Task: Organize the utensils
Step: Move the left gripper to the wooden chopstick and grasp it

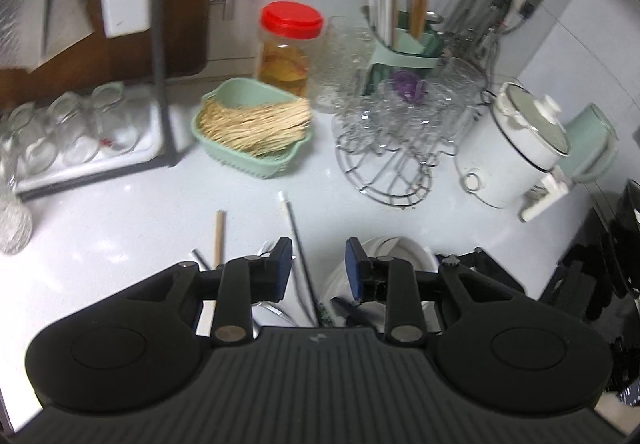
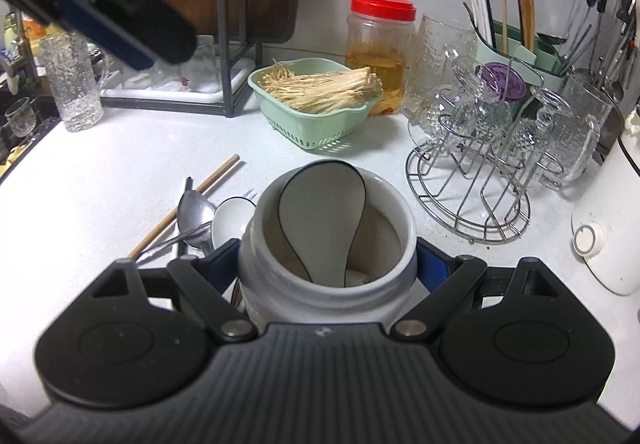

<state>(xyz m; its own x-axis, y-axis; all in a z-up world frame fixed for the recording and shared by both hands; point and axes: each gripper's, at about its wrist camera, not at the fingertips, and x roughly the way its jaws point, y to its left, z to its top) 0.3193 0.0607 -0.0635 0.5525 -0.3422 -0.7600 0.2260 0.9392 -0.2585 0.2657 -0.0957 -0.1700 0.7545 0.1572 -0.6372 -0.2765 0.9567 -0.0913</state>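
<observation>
My right gripper is shut on a white ceramic jar, one pad on each side. A white spoon with a black rim stands inside the jar. Left of the jar on the white counter lie a metal spoon, a wooden chopstick, a small white spoon and a fork. My left gripper hovers open above this pile, nothing between its pads. A thin dark stick with a white tip and a wooden chopstick lie on the counter below it. The jar's rim shows just right.
At the back stand a green basket of pale strands, a red-lidded jar, a wire rack of glasses and a green holder with chopsticks. A white pot stands at the right, a dish rack with glasses at the left.
</observation>
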